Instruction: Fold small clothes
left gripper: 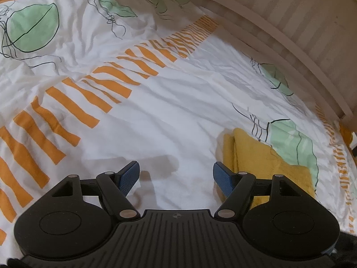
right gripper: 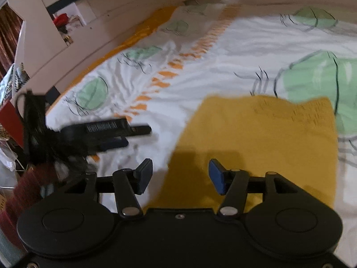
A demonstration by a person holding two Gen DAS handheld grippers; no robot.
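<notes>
A folded yellow cloth (left gripper: 267, 163) lies flat on the white bed cover (left gripper: 156, 116), which has orange stripes and green leaf prints. My left gripper (left gripper: 176, 172) is open over bare cover, and the cloth's left edge sits just beyond its right finger. In the right wrist view the yellow cloth (right gripper: 267, 134) fills the middle. My right gripper (right gripper: 180, 169) hangs open above the cloth's near left part, with nothing between its blue pads. The left gripper (right gripper: 138, 136) shows there from the side, left of the cloth, over the white cover (right gripper: 200, 67).
A pale slatted bed frame (left gripper: 290, 33) runs along the far right edge of the bed. In the right wrist view, a wall with shelves and a red item (right gripper: 61, 19) stands beyond the bed, and clutter lines the left side (right gripper: 13, 120).
</notes>
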